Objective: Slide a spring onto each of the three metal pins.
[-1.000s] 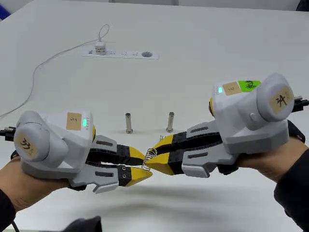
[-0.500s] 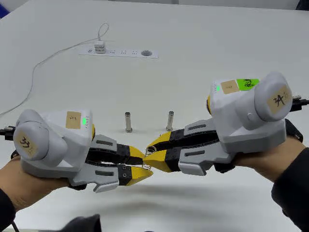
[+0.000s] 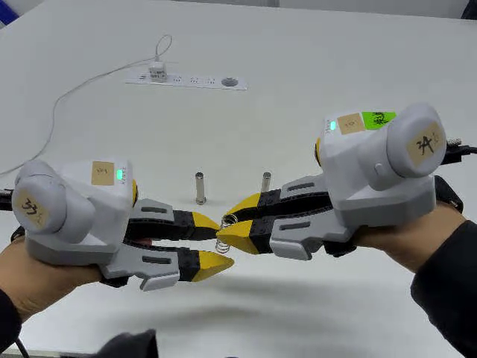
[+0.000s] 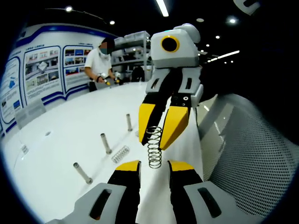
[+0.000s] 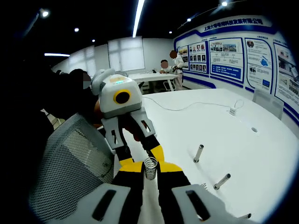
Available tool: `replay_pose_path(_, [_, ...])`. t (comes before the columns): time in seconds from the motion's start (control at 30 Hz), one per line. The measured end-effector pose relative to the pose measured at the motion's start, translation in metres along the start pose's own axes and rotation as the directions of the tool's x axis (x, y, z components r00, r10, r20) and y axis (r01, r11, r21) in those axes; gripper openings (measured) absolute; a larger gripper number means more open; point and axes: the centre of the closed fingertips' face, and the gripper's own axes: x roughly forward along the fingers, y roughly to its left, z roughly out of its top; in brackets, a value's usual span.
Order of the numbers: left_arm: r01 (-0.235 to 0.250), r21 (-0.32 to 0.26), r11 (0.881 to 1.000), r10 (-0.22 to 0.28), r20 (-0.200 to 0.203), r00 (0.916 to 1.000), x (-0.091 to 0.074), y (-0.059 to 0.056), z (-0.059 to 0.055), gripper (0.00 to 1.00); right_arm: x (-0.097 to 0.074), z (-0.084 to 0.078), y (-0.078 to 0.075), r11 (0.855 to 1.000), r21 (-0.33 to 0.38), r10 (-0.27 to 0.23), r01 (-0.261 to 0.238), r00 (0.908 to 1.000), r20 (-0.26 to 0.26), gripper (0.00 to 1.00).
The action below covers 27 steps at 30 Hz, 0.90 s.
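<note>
Right claw (image 3: 222, 227) grips the spring (image 4: 154, 148) by its top, long axis near upright; left claw (image 4: 155, 165) gapes empty.

Spring (image 4: 154, 147) in R claw (image 5: 149, 170); 3 pins (image 4: 106, 143) upright, bare.

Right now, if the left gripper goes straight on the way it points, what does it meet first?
Probably the spring held in the right gripper's jaws, just ahead of the left gripper; depth is unclear.

Open tabletop (image 3: 313, 97) around two upright pins (image 3: 200, 188)
</note>
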Motion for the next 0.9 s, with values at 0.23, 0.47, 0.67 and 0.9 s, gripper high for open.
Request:
replay_pose_path(0.23, [-0.051,-0.049,0.998,0.051,-0.001,0.9987,-0.009,0.011,-0.005,0.36,-0.002,0.001,-0.008,1.0,-0.002,-0.021,0.021,0.9998,-0.005,0.12])
replay_pose_path(0.47, [-0.128,-0.114,0.985,0.132,0.031,0.9908,-0.024,0.024,-0.008,0.45,-0.003,0.009,-0.02,0.999,-0.014,-0.041,0.041,0.9991,-0.007,0.12])
replay_pose_path(0.67, [-0.175,-0.15,0.973,0.183,0.044,0.9821,-0.035,0.027,-0.011,0.51,-0.003,0.015,-0.033,0.997,-0.021,-0.068,0.068,0.9976,-0.004,0.12])
replay_pose_path(0.9, [-0.216,-0.172,0.961,0.23,0.07,0.9706,-0.046,0.033,-0.003,0.57,0.0,0.025,-0.048,0.995,-0.039,-0.092,0.092,0.9958,0.0,0.12])
